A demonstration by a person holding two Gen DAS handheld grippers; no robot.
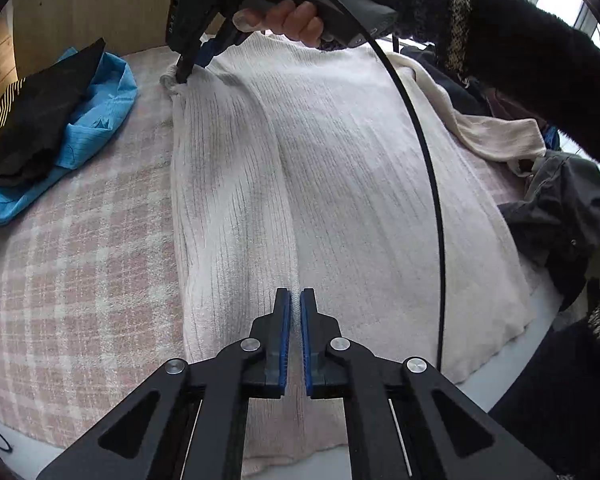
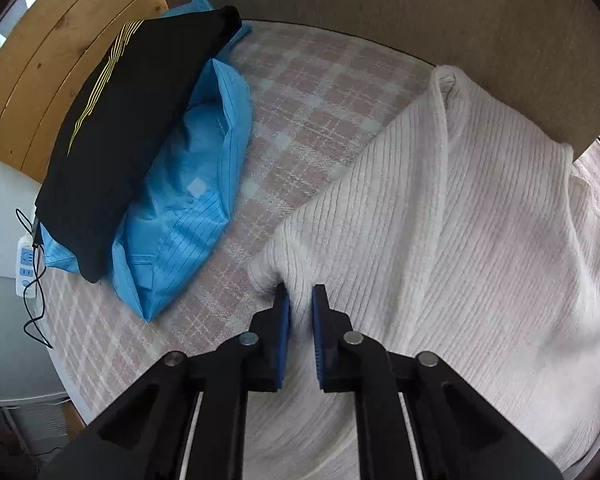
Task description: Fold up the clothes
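A cream ribbed sweater [image 1: 320,168] lies spread on the pink checked bed cover [image 1: 80,264]. My left gripper [image 1: 295,300] is shut on a fold of the sweater at its near edge. My right gripper [image 2: 300,300] is shut on the sweater's [image 2: 460,220] far corner. In the left wrist view it [image 1: 188,68] shows at the top, held by a hand, pinching that corner.
A folded black garment [image 2: 132,120] lies on a blue one [image 2: 188,200] at the left of the bed cover [image 2: 320,92]. A pile of dark and cream clothes [image 1: 540,168] lies at the right. A power strip [image 2: 26,268] sits on the floor. A cable [image 1: 428,160] crosses the sweater.
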